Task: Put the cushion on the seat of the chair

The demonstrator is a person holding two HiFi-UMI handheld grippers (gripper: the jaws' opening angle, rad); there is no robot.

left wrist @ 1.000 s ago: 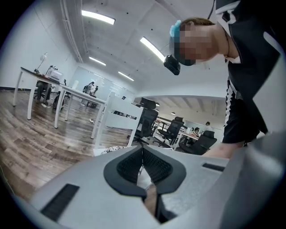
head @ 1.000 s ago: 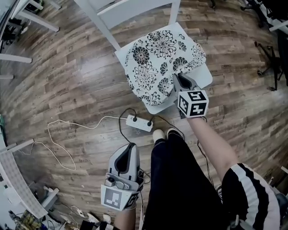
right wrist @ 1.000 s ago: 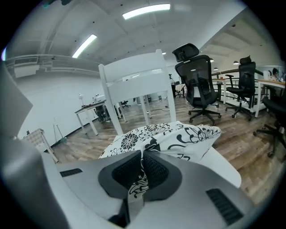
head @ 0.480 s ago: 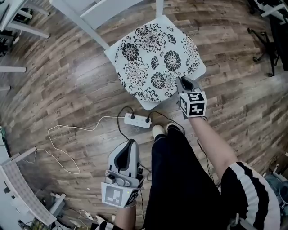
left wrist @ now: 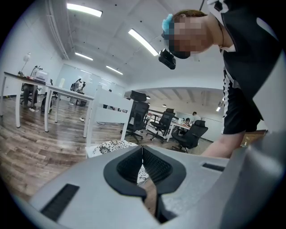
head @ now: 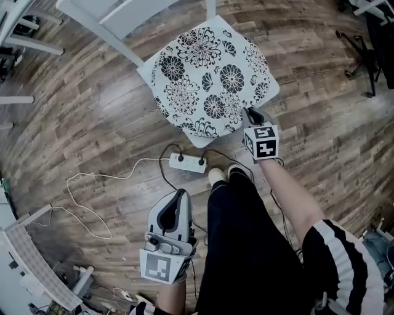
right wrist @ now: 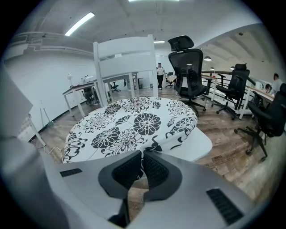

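Both pairs of jaws are pressed together. Those of the right gripper (right wrist: 142,152) pinch a fold of the cushion (right wrist: 134,120) at its near edge, and the black-and-white flowered cloth is drawn into a small peak at their tips. The cushion lies on the seat (right wrist: 202,145) of the white chair (right wrist: 126,60) and covers most of it; a bare strip of seat shows at the near right corner. In the head view, the right gripper (head: 249,113) meets the cushion (head: 209,74) at the corner nearest the person. The seat (head: 198,141) shows just below the cushion's front edge.

Nothing sits between the closed jaws of the left gripper (left wrist: 142,148). In the head view, the left gripper (head: 180,195) hangs low beside the person's black trouser leg (head: 246,246), well apart from the chair (head: 117,15). A white power strip (head: 188,163) lies on the wooden floor (head: 92,111) between the chair and the person's feet.
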